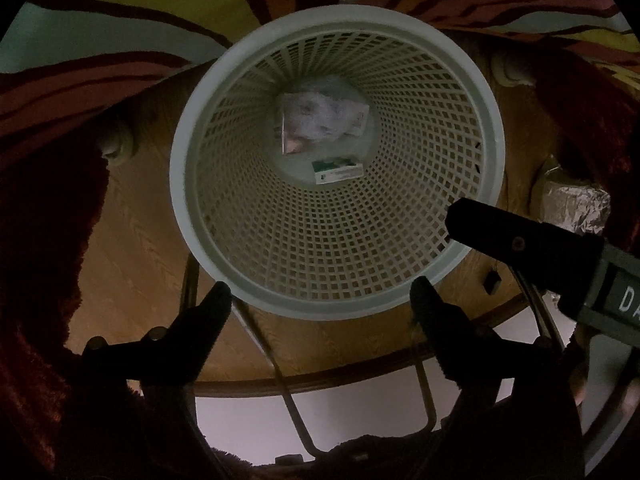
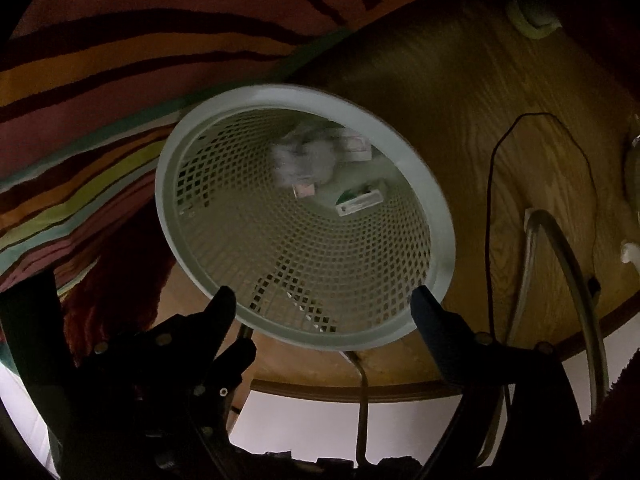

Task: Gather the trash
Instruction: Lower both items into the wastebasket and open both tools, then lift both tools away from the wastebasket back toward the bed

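Observation:
A white lattice wastebasket (image 1: 188,200) fills the left wrist view, seen from above its mouth. At its bottom lie a crumpled clear wrapper (image 1: 320,120) and a small green-and-white box (image 1: 338,170). My left gripper (image 1: 322,296) hangs open over the near rim, nothing between its fingers. A finger (image 1: 500,232) of my right gripper reaches over the rim from the right. In the right wrist view the same wastebasket (image 2: 168,216) holds the wrapper (image 2: 304,160) and the box (image 2: 360,200). My right gripper (image 2: 324,300) stands open at the near rim, empty.
The basket stands on a round wooden surface (image 1: 132,240) beside a striped rug (image 2: 100,60). A crumpled foil piece (image 1: 576,208) lies to the right. A black cable (image 2: 490,200) and bent metal tubes (image 2: 568,264) run nearby. Dark red shaggy fabric (image 1: 36,260) borders the left side.

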Available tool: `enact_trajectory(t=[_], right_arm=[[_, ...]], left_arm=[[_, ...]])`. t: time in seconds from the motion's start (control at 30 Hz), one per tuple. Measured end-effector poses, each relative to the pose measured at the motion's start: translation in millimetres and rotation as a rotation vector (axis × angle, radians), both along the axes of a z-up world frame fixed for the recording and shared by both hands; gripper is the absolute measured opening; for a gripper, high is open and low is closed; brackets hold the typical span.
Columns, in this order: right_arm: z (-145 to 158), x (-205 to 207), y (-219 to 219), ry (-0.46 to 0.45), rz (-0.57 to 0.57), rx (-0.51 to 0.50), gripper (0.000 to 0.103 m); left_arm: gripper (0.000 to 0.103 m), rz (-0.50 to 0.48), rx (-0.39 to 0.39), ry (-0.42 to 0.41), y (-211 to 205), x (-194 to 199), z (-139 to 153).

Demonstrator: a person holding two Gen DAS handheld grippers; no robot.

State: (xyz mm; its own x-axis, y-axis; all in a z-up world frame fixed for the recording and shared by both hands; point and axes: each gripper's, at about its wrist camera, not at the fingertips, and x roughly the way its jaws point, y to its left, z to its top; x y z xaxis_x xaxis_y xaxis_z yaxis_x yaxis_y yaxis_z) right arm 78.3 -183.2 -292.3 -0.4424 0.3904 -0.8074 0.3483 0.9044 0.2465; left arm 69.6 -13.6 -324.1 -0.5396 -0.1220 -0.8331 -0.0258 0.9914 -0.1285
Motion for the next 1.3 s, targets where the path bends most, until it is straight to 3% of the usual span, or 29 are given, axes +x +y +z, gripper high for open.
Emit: enact_trajectory(t=[0.37,0.7,1.0,1.3], right_arm=[[15,-3,-10,-0.036,-0.045,-0.007,0.085],[58,-3,-17,-0.171,-0.042,-0.022,0.085],[104,-2,-14,-0.341,-0.015,-0.032,0.085],[162,7,-15,-0.575,0.043,-0.085,0.085]], left_arm=[[0.088,0.063,0.024,-0.048,13,1,18],[0.088,0.072,0.017,-0.161,13,0,52],[0.088,0.129,0.033,-0.307,26,1,91],[0.088,0.152,0.046,-0.556,33,2,154]])
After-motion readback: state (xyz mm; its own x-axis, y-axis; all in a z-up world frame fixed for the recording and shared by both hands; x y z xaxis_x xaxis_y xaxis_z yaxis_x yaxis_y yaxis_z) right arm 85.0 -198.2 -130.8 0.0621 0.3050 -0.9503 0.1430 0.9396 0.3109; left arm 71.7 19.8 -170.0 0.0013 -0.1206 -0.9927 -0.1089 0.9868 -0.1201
